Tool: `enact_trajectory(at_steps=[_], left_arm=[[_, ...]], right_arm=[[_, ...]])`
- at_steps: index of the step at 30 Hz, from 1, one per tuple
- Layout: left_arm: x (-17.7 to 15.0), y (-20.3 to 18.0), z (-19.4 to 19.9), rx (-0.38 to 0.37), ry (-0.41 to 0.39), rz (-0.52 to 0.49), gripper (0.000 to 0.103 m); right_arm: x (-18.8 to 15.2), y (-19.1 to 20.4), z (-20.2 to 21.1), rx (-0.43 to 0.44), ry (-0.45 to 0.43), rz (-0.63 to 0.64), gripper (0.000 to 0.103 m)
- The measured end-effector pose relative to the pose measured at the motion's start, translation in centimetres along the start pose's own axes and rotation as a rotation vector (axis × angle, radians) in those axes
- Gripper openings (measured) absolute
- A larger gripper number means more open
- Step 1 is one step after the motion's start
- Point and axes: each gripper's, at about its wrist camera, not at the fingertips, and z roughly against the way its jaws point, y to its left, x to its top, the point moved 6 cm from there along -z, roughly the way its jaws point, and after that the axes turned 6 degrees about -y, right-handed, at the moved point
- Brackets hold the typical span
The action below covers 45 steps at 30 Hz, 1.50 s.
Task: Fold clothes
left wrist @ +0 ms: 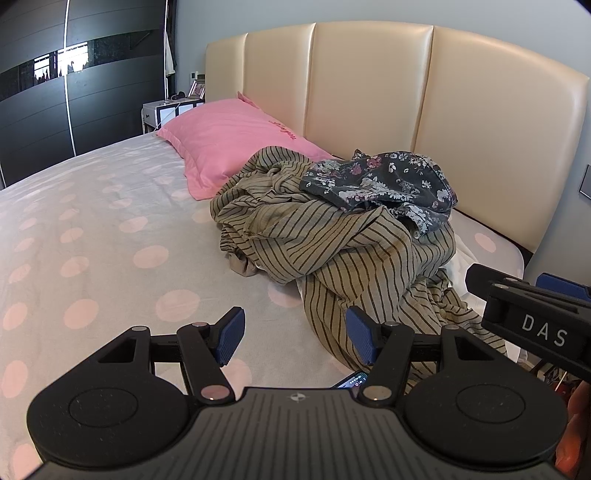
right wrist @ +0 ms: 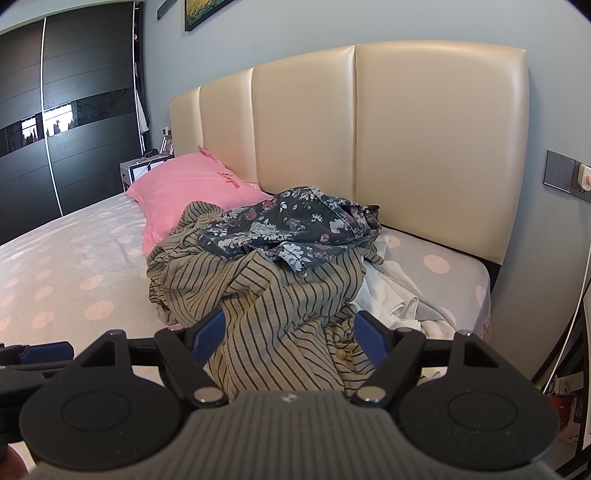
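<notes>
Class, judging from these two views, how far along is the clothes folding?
Done: nothing looks folded. In hand: nothing; the left gripper and right gripper are open, facing the pile. Left: the striped garment, the floral garment on top, and the white cloth, all crumpled.

A bed (left wrist: 92,221) with a grey sheet dotted in pale pink fills the room, backed by a cream padded headboard (right wrist: 424,147) in vertical panels. A pink pillow (left wrist: 229,140) lies against it. Behind stands a grey-blue wall (right wrist: 295,29) carrying a framed picture (right wrist: 207,11) and grey switch plates (right wrist: 561,173). A dark sliding wardrobe (left wrist: 33,110) reflects daylight beside a white nightstand (left wrist: 166,110).
</notes>
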Motion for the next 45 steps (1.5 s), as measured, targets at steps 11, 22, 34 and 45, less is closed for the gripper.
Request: enact_trajectory(at_steps=[11,22,34,45], left_arm=[[-0.2,0.7,-0.3,0.017,0.017,0.002,0.059],[-0.5,3.5,-0.9,0.083,0.063,-0.022,0.059],[-0.8,9.0,-2.2,0.194,0.119,-0.038,0.059],[-2.7,13.4,-4.3,0.266,0.201,-0.025,0.059]], right_arm=[[0.3,0.3,-0.8,0.011,0.018,0.014,0.079],[2.6,1.0,-4.6,0.098,0.09,0.083,0.079],[5.2,1.0,-15.5,0.098,0.102,0.255,0.079],[5.1,3.9,-23.8,0.121,0.121,0.346,0.07]])
